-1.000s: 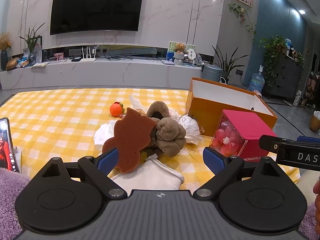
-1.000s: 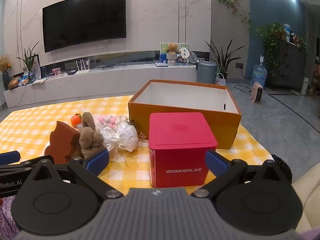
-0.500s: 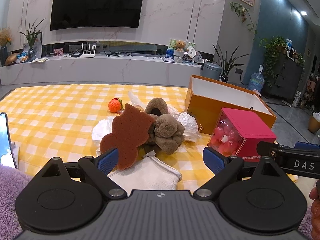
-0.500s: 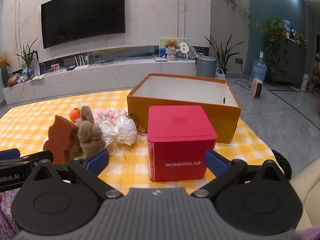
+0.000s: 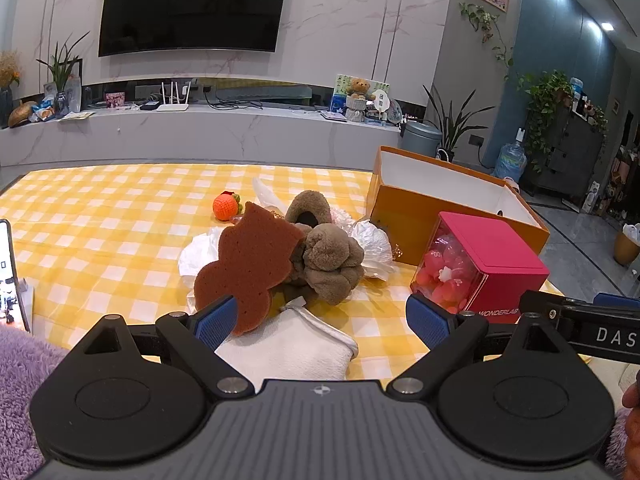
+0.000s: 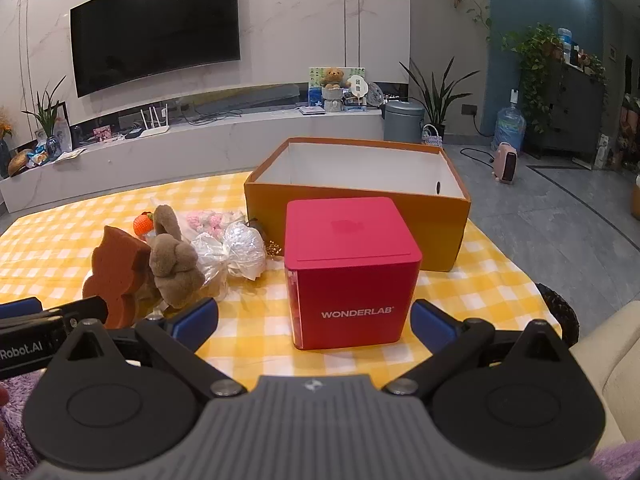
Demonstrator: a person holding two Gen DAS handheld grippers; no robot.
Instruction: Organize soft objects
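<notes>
Two grippers, left [image 5: 316, 316] and right [image 6: 314, 322], hung wide-jawed and empty, having edged nearer the soft pile at frame centre: brown sponge [image 5: 250, 268], plush [image 5: 330, 266]; nothing boxed yet.

Left gripper [image 5: 322, 320]: ribbed grey housing, matte black finger arms with round disc covers, silver screws, blue rubber fingertip pads [image 5: 216, 321]. Right gripper [image 6: 314, 320]: same build, white "DAS" lettering on its side. Fuzzy purple sleeve [image 5: 18, 380] at frame edges, bit of skin.
</notes>
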